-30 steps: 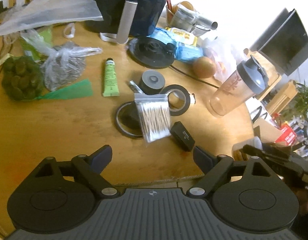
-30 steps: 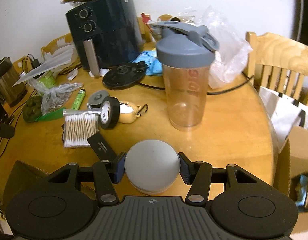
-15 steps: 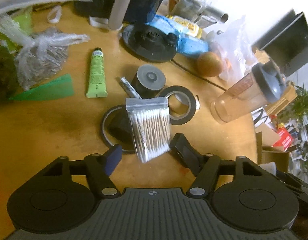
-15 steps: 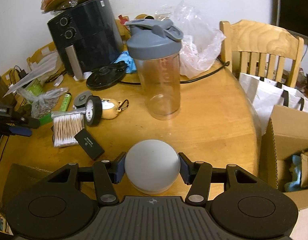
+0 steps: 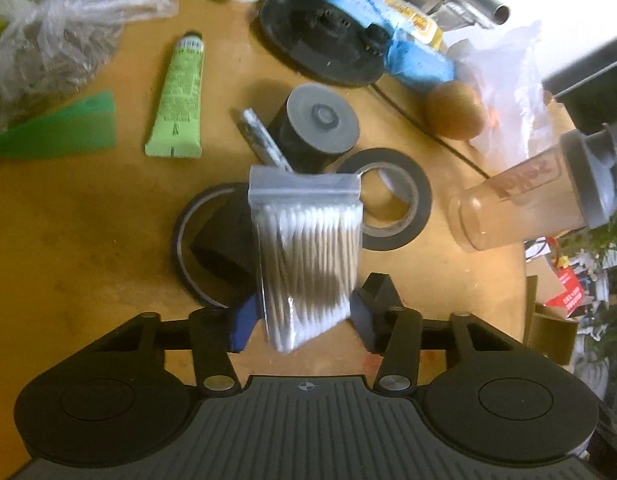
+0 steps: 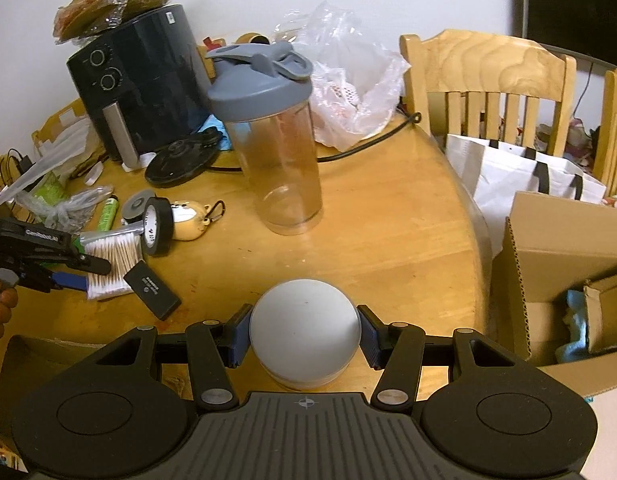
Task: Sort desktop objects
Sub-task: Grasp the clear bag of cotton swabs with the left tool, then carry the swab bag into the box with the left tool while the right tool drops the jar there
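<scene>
My left gripper point(image 5: 302, 320) has its jaws on either side of the near end of a clear zip bag of cotton swabs point(image 5: 308, 256) that lies on the wooden table point(image 5: 88, 240); the fingers stand close against the bag, and contact is unclear. From the right wrist view the left gripper point(image 6: 74, 270) is at the bag point(image 6: 112, 256) at the left. My right gripper point(image 6: 302, 338) is shut on a white round container point(image 6: 304, 332) above the table's near edge.
Black tape roll point(image 5: 388, 216), thin black ring point(image 5: 188, 240), grey-lidded black cylinder point(image 5: 320, 124), green tube point(image 5: 180, 96), black slab point(image 6: 152, 290), bear keychain point(image 6: 190, 220), shaker bottle point(image 6: 272, 152), air fryer point(image 6: 140, 92). Cardboard box point(image 6: 564, 280) and white bag point(image 6: 516, 176) at the right, chair point(image 6: 488, 84) behind.
My left gripper moved forward and down to the cotton swab bag and narrowed its jaws around it. My right gripper drew back and swung right, still holding the white container.
</scene>
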